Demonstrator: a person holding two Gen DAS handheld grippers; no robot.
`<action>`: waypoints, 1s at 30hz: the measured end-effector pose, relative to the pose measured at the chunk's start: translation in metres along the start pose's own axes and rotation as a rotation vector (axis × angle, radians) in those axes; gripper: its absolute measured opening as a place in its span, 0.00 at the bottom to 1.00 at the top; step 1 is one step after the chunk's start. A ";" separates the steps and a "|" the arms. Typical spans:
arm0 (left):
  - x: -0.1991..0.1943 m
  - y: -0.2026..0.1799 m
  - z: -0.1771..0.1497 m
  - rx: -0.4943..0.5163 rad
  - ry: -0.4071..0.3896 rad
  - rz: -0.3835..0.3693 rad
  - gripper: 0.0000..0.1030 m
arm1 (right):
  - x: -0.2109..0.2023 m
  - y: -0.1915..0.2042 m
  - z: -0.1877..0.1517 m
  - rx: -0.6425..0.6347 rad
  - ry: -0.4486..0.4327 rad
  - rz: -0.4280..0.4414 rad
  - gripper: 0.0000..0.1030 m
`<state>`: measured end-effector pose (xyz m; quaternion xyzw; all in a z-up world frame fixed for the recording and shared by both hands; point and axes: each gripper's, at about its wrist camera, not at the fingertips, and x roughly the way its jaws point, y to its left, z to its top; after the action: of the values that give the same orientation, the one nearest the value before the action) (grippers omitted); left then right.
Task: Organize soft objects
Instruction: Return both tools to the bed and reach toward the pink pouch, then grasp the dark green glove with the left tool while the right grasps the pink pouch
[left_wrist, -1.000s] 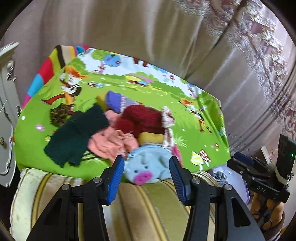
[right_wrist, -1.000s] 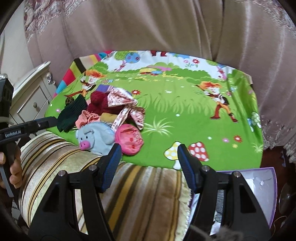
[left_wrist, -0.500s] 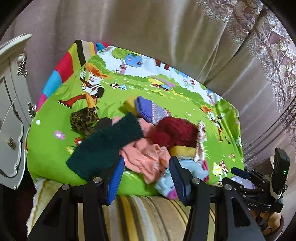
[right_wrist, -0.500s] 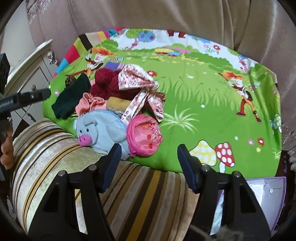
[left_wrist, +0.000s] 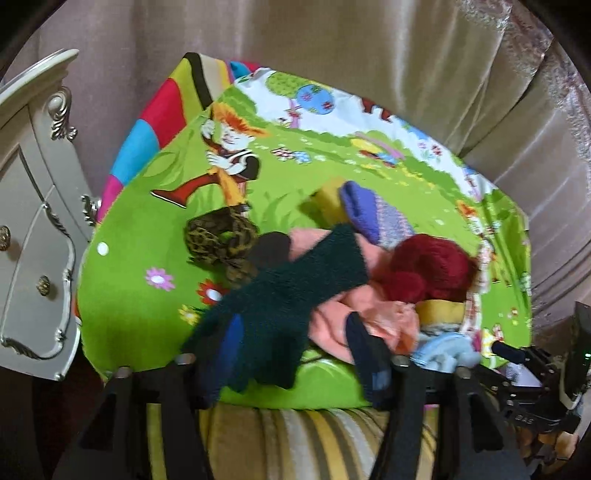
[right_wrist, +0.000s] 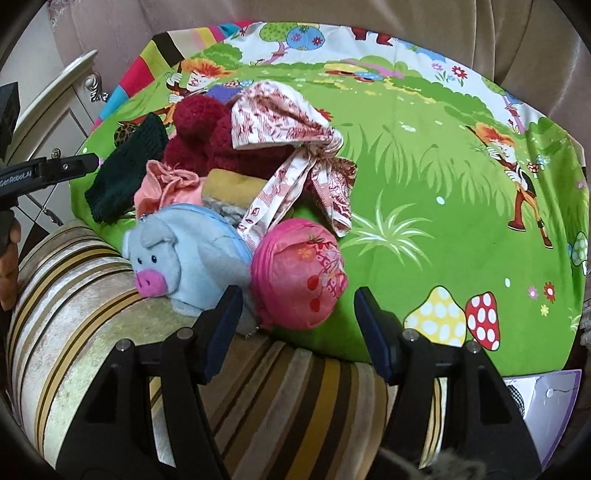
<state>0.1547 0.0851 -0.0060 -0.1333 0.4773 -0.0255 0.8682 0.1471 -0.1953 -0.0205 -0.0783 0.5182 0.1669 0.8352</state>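
Still on approach: my left gripper (left_wrist: 291, 354) is opening over the green glove (left_wrist: 280, 306), right gripper (right_wrist: 293, 325) open at the pink pouch (right_wrist: 299, 273). Next, pinch each.

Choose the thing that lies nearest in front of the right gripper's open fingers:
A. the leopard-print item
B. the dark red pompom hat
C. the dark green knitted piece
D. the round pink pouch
D: the round pink pouch sits just ahead of the right gripper.
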 end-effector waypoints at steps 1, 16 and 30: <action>0.003 0.002 0.002 0.005 0.004 0.011 0.67 | 0.001 -0.001 0.000 0.004 0.003 -0.001 0.65; 0.048 0.007 0.017 0.103 0.091 0.073 0.42 | 0.009 -0.035 0.012 0.084 -0.015 -0.036 0.65; 0.020 -0.015 0.006 0.155 0.024 -0.019 0.07 | 0.027 -0.047 0.020 0.083 0.004 -0.008 0.35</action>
<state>0.1720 0.0686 -0.0157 -0.0699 0.4830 -0.0725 0.8698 0.1921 -0.2272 -0.0373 -0.0460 0.5258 0.1415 0.8375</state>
